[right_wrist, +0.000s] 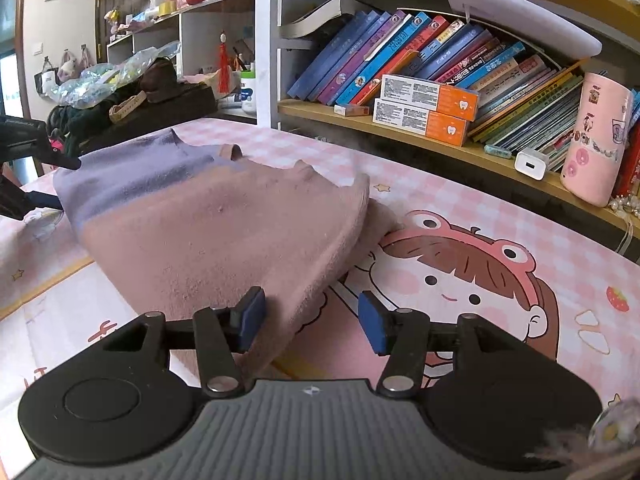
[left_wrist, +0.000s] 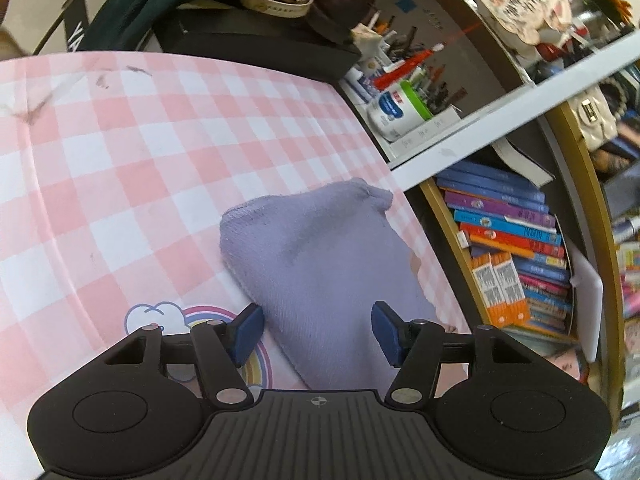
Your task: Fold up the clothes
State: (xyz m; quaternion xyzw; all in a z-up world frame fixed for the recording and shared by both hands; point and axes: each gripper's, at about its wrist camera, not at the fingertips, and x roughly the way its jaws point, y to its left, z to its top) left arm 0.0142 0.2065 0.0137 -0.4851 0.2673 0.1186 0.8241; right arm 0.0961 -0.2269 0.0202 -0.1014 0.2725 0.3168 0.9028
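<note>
A knitted garment, purple (left_wrist: pixel 320 248) at one end and dusty pink (right_wrist: pixel 224 224) at the other, lies folded on the pink checked table mat (left_wrist: pixel 120 160). My left gripper (left_wrist: pixel 318 332) hovers over the purple end. Its blue pads stand apart on either side of the cloth without pressing it. Over the near pink corner, my right gripper (right_wrist: pixel 312 320) is open, with the cloth's edge running between its pads. In the right wrist view the left gripper's black fingers (right_wrist: pixel 66 162) show at the purple end (right_wrist: pixel 132 176).
A shelf of books (right_wrist: pixel 440 60) runs close behind the table, with orange boxes (right_wrist: pixel 424 108), a white charger (right_wrist: pixel 530 164) and a pink tumbler (right_wrist: pixel 596 136). A dark box (left_wrist: pixel 260 44) piled with clothes stands at the far end. The mat's cartoon print (right_wrist: pixel 480 272) lies bare.
</note>
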